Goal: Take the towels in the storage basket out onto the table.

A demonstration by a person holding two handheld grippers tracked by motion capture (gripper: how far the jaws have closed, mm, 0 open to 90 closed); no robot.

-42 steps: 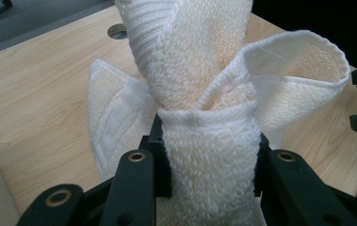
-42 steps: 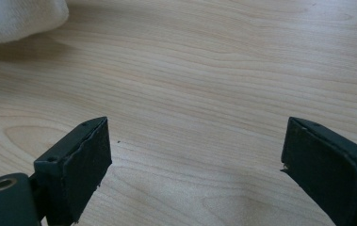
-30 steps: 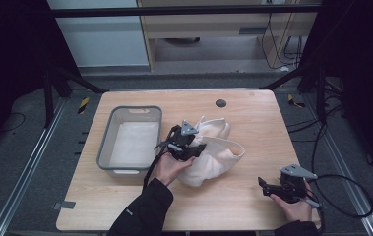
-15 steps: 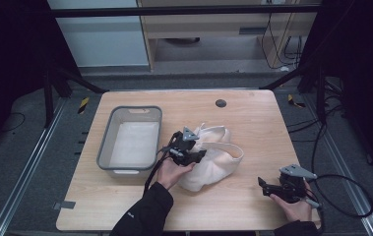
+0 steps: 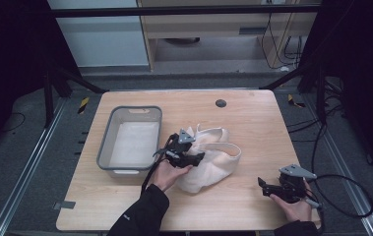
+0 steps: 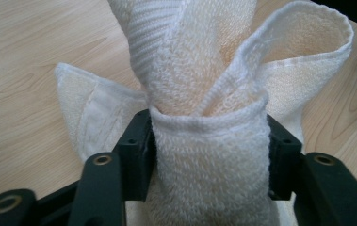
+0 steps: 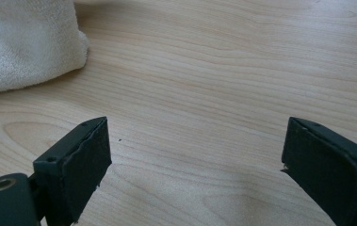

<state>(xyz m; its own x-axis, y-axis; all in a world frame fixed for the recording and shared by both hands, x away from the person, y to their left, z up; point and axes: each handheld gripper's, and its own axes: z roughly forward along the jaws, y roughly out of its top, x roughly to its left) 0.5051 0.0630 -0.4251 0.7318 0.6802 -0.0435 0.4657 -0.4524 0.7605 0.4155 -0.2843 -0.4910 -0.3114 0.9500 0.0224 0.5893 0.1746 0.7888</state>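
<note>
Cream terry-cloth towel [image 5: 208, 157] lay bunched near the middle of the pale wooden tabletop [image 5: 253, 118], just right of the grey plastic rectangular bin [image 5: 130, 140], which sat toward the tabletop's left edge. And the left gripper [image 5: 194, 158] was right on top of that heap! Its jaws had just been opening, and in the left gripper view a thick rolled fold of the towel [image 6: 209, 141] sat between them, filling the gap from one black pad to the other, cloth touching both sides, so the pinch on the towel was slackened but not let go. Above that fold the towel rose in a ribbed band with two loose flaps fanning out on either side.

Over by the tabletop's near right corner, the right gripper [image 5: 265, 186] was in the person's hand, low over the bare wood, well apart from the bin. Its jaws stood spread wide with nothing but wood grain between them in the right gripper view, and a rounded edge of the towel [image 7: 25, 47] showed off at the upper left.
</note>
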